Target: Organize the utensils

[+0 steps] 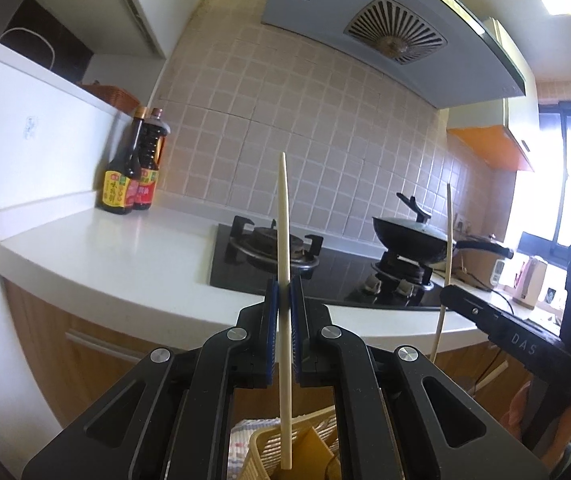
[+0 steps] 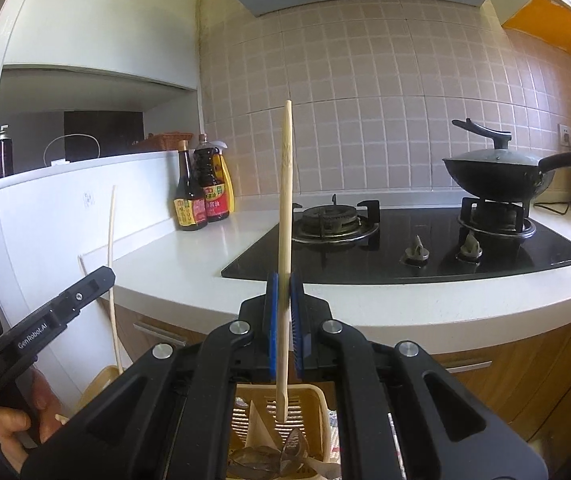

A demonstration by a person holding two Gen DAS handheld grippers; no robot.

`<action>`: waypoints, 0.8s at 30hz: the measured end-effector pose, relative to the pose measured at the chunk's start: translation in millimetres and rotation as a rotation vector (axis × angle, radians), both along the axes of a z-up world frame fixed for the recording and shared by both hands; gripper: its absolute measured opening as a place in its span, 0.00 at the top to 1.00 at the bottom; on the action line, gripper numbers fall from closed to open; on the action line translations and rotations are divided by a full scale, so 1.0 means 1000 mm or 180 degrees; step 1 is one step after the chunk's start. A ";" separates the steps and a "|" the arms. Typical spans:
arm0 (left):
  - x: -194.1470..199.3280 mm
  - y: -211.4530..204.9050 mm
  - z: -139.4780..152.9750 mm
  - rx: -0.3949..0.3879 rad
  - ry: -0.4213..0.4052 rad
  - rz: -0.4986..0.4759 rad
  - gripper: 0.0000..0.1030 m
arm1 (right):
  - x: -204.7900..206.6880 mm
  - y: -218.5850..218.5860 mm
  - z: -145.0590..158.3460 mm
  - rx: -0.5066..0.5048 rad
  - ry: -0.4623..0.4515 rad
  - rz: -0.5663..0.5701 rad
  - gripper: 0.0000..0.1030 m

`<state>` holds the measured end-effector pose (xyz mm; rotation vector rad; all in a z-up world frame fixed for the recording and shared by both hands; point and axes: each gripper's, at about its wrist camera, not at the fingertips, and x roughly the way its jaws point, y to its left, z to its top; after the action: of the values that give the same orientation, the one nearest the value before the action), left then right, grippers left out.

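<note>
a white countertop (image 2: 189, 248) carries two sauce bottles (image 2: 201, 196) and an inset black hob (image 2: 405, 248).

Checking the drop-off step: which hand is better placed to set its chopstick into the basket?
Probably right. Both grippers are shut on upright chopsticks, but the right gripper holds its chopstick with the lower end already inside the yellow utensil basket rim.

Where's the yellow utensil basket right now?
In both wrist views the yellow basket sits bottom centre, directly below the shut right gripper holding a chopstick upright.
</note>
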<state>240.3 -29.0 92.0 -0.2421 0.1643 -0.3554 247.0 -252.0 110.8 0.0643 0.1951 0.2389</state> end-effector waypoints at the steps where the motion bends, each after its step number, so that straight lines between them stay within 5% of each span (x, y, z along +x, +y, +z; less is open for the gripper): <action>1: -0.001 -0.001 -0.001 0.0020 -0.0010 -0.0011 0.96 | -0.001 0.000 -0.001 0.0000 -0.0007 0.0002 0.96; 9: -0.009 0.001 -0.008 0.0021 -0.0089 -0.0124 0.95 | -0.012 -0.004 -0.005 0.0009 0.0034 0.0054 0.90; 11: -0.014 0.002 -0.009 0.0032 -0.0064 -0.0174 0.84 | -0.019 -0.007 -0.004 0.0008 0.0054 0.0071 0.72; 12: -0.017 0.004 -0.010 0.0044 -0.0052 -0.0187 0.76 | -0.024 -0.008 -0.003 0.0018 0.0032 0.0066 0.55; 15: -0.027 0.011 -0.008 0.0041 -0.0020 -0.0207 0.72 | -0.040 -0.012 0.000 0.0044 0.0030 0.0073 0.53; 24: -0.109 0.026 0.012 0.0104 -0.0030 -0.0296 0.32 | -0.122 -0.022 0.006 0.0054 0.0054 0.0013 0.42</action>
<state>131.5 -2.9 104.1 -0.2008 0.1724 -0.4457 124.6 -273.6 117.1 0.0826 0.2103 0.2442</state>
